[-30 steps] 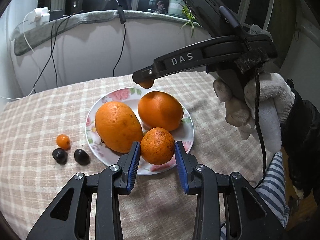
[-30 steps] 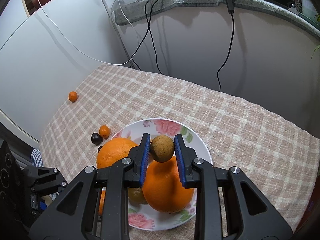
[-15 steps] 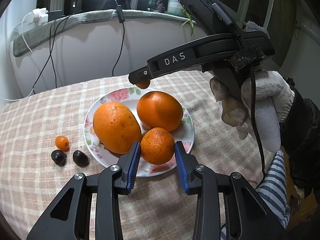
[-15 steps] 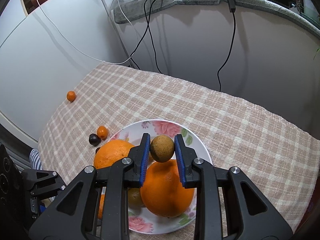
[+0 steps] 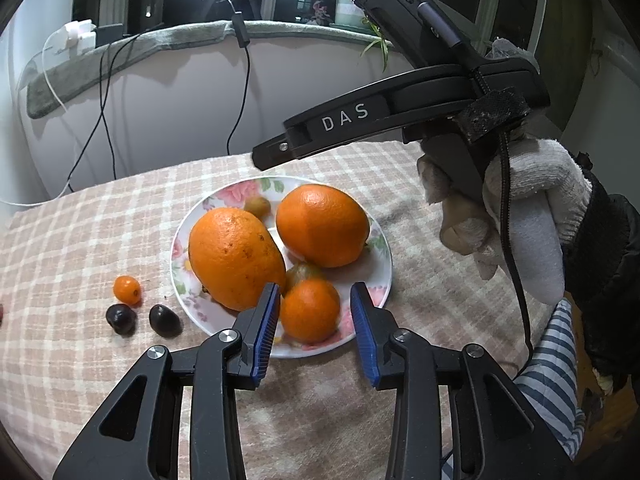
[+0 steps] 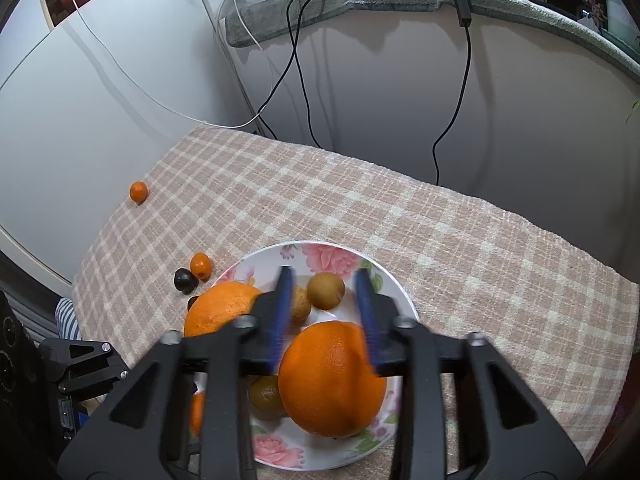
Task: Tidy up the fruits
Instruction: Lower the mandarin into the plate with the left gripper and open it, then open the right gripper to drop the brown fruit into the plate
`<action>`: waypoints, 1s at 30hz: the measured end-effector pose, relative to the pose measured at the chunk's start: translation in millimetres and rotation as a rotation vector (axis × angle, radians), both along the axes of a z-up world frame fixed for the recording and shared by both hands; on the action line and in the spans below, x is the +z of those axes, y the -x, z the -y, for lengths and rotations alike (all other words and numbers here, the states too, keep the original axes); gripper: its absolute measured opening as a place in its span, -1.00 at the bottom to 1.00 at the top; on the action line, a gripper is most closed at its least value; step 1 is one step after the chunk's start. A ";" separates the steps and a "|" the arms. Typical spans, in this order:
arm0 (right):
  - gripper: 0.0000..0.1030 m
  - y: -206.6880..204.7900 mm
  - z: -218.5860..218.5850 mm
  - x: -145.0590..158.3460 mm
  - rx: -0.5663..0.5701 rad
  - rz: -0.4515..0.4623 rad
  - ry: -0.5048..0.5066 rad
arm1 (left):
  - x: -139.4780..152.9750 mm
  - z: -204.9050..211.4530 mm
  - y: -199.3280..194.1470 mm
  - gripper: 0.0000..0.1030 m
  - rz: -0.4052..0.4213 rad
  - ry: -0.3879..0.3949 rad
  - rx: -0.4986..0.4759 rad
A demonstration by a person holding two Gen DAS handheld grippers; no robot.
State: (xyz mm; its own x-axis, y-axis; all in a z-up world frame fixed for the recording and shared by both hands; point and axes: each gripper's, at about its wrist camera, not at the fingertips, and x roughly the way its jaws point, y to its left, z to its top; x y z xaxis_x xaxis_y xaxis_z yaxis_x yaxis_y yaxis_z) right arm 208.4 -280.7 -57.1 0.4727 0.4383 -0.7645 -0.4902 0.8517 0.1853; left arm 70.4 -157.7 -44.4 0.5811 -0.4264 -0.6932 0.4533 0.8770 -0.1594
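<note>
1. Left wrist view: the left tongs (image 5: 314, 314) have just been opening; they stand spread around the small orange (image 5: 310, 310) on the near side of the plate (image 5: 382, 264). Best to lift straight back, no bumping.
2. Right wrist view: the right tongs (image 6: 326, 306) have just been opening too; the brown fruit (image 6: 326, 290) lies loose on the plate's far side. The counter (image 6: 460, 264) wears checked cloth, wall cables behind.

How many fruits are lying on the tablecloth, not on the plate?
4. A small orange fruit and two dark fruits sit left of the plate; another small orange one lies near the cloth's far edge. More may be hidden.
</note>
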 end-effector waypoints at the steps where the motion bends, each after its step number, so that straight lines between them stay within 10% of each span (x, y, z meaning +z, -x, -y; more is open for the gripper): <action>1: 0.18 0.8 0.1 1.0 -0.002 0.005 0.000 | 1.5 -0.2 0.5 -0.21 0.007 -0.001 0.001; 9: 0.62 8.5 -0.9 9.4 0.001 0.037 0.003 | 6.5 0.5 3.9 0.36 0.043 -0.016 0.010; 30: 0.69 21.5 -4.2 31.8 -0.028 0.091 0.019 | 21.1 -8.0 11.5 0.57 0.100 -0.025 0.041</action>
